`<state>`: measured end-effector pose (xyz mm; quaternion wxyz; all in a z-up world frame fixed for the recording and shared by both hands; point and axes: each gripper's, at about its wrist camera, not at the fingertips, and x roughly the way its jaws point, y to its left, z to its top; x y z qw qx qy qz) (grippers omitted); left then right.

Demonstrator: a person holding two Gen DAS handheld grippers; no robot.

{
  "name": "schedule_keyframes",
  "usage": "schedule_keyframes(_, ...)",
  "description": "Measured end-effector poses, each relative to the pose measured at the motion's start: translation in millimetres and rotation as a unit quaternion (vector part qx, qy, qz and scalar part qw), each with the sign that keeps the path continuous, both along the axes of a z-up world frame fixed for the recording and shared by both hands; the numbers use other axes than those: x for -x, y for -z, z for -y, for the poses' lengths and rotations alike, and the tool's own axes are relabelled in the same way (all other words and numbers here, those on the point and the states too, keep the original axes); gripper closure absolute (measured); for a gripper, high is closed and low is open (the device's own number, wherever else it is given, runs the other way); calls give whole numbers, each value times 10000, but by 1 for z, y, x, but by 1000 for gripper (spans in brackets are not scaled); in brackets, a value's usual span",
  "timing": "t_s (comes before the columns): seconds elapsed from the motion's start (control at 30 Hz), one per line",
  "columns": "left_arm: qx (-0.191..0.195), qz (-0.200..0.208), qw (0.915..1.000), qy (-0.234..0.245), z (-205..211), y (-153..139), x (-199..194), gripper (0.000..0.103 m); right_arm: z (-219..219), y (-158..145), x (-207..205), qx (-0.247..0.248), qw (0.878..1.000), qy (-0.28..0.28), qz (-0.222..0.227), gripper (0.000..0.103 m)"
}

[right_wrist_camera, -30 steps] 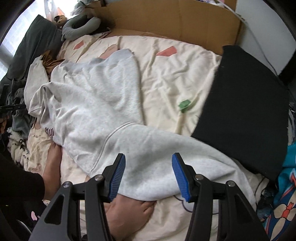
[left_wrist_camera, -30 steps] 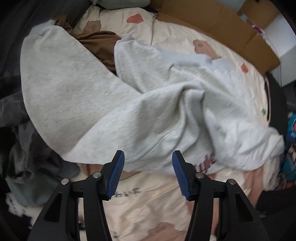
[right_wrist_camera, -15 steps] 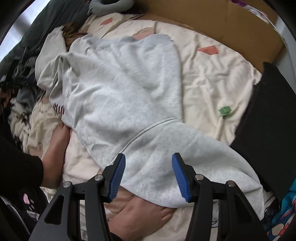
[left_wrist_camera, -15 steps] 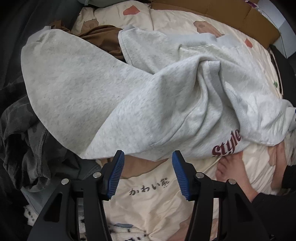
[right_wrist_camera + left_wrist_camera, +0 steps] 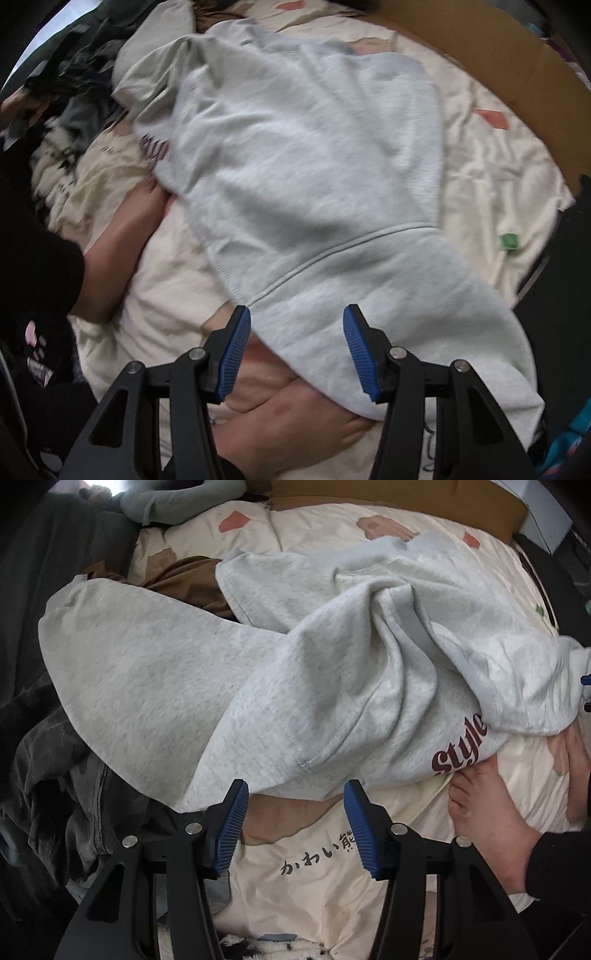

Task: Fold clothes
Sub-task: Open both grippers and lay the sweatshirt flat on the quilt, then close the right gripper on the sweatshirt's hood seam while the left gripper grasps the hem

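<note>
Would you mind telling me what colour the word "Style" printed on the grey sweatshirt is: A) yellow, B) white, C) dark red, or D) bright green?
C: in the left wrist view the lettering on the grey sweatshirt reads in dark maroon red, just beside a bare foot on the cream bedding.

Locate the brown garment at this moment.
In the left wrist view the brown garment lies at upper left on the cream bedsheet, partly covered by the grey sweatshirt, whose sleeve and body flank it.
</note>
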<state>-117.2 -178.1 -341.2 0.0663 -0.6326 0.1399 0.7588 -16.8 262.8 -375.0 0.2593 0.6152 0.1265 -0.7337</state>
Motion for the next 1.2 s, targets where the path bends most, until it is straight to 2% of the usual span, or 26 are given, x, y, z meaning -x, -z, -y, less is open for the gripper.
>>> schedule_keyframes(0.07,46,25,10000,52,-2,3,-1,49,4,7,-3,172,9997,-144,130,53)
schedule_keyframes(0.3,10,101,9999,100,-7,11,-4,49,21,32,-14,154,9980,-575,215,57)
schedule_keyframes(0.63,43,80,9999,103,-9,16,-6,49,52,49,-19,63,9935,-1128,-143,58)
schedule_keyframes(0.83,105,50,9998,135,-7,18,-10,49,62,61,-18,-84,9916,-1267,-251,68)
schedule_keyframes(0.93,180,-72,9996,194,-7,16,-10,49,63,70,-17,-244,9911,-1287,-215,77)
schedule_keyframes(1.07,283,-273,9987,316,-8,11,-10,49,59,69,-13,-278,9918,-1233,-204,89)
schedule_keyframes(1.2,387,-473,9972,438,-9,7,-9,49,50,58,-5,-163,9946,-1008,-162,91)
